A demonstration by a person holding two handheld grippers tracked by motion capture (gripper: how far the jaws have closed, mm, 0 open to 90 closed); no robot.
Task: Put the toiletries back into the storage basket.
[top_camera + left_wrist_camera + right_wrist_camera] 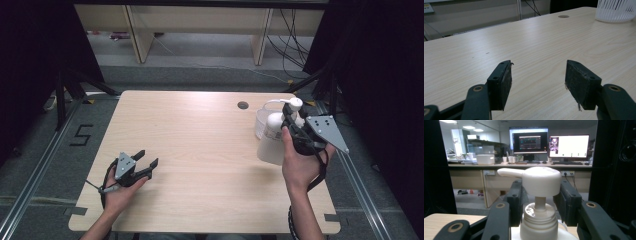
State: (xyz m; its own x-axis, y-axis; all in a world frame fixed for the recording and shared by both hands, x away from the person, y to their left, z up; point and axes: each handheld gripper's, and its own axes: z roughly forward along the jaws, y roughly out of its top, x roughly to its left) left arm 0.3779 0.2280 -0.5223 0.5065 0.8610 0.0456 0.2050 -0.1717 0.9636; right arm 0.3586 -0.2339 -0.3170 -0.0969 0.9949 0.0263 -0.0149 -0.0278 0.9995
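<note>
At the right side of the high view, the right tongs (291,116) pinch a white pump bottle (272,138), held up in the person's right hand (301,160) above the wooden counter (200,150). In the right gripper view the two black jaws press against the sides of the bottle's pump head (540,180), with its spout pointing to the left of the frame and the ribbed collar just below. Just behind the bottle, toward the upper right of the counter, stands a white slatted basket (260,121), which the left gripper view shows in its upper right corner (615,10). In the lower left of the high view, the left tongs (146,162) rest low over the counter in the left hand (120,192), jaws spread wide with bare wood between them.
</note>
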